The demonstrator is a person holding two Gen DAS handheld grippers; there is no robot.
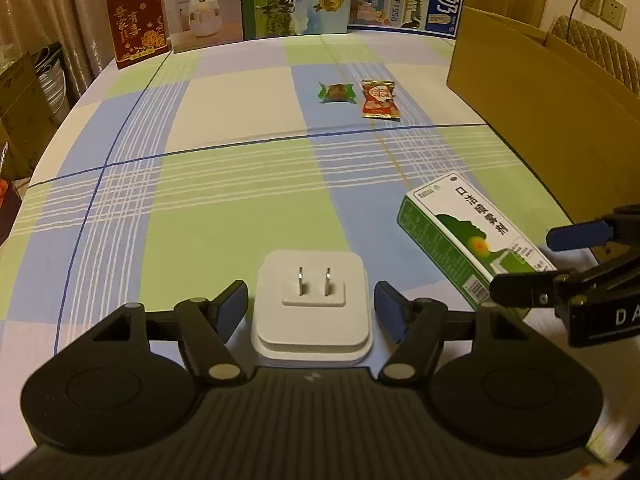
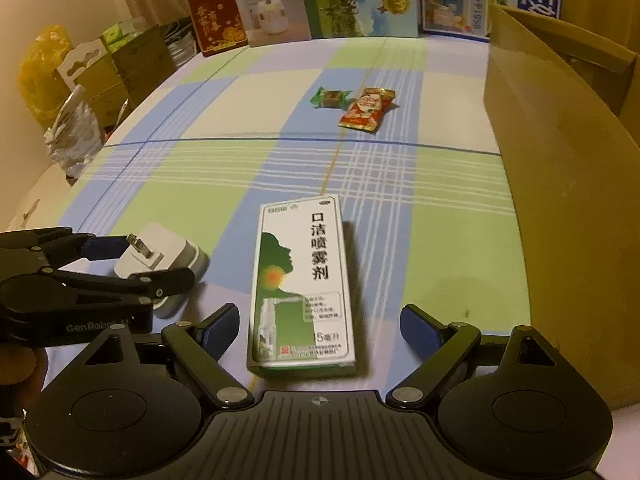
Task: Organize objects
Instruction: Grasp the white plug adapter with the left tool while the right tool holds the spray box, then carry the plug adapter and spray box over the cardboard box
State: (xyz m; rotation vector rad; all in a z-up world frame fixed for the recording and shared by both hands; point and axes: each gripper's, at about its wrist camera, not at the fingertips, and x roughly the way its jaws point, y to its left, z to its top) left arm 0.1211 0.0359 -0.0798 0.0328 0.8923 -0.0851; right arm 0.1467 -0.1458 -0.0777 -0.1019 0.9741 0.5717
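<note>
The left claw [image 1: 310, 304] is spread wide, with the white plug adapter [image 1: 312, 306] sitting between its blue pads, prongs pointing up; a gap shows on each side, so nothing is gripped yet. The right claw [image 2: 320, 330] is likewise released, straddling the near end of the green-and-white spray box [image 2: 306, 284], which lies flat on the checked table [image 2: 440, 240] with its long side running away from the camera. Farther off, a green candy [image 2: 330, 98] and a red snack packet [image 2: 366, 109] lie just beside each other, apparently touching at one corner. A tall cardboard box [image 2: 560, 184] stands along the right edge, probably the destination.

Several things could go wrong from here. The adapter is smooth and rounded, with a stepped base, so if the pads close on its curved corners instead of its flat sides it may squirt forward or tip. The spray box is light card; closing hard could crush it, and gripping only its near end may let the far end droop or swing on lifting. The two claws work close together, so raising both at once risks a knock. The cardboard wall is high, so a low carry could catch its rim.
</note>
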